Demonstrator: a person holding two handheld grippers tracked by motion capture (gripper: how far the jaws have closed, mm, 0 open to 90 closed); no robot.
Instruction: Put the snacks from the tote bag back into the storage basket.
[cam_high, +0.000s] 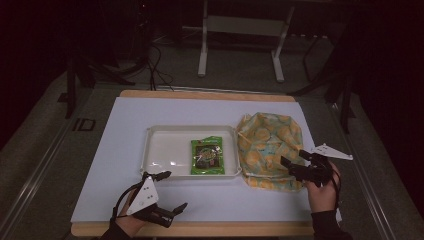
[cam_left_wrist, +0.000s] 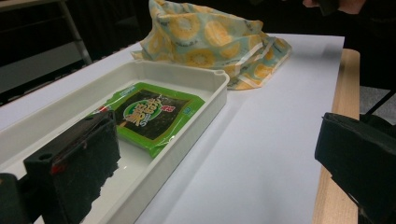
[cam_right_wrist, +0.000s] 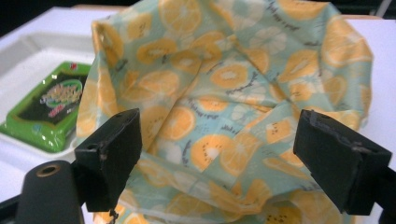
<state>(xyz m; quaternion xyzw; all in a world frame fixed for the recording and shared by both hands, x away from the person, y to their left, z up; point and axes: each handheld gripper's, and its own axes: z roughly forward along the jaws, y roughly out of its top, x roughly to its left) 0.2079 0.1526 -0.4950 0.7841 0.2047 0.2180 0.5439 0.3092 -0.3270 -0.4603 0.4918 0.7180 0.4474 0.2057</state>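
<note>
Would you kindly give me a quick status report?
Both grippers open: left gripper, right gripper at the fabric bag. Snack packet in tray. Nothing blocking.

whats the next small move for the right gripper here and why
Probably ease the right gripper forward and close it on the near rim of the orange-print fabric bag. Its jaws stand open with the bag's edge between them, not yet pinched, and the bag's mouth is slack. The left gripper is open near the white tray holding the green snack packet, likely ready to pick it.
</note>
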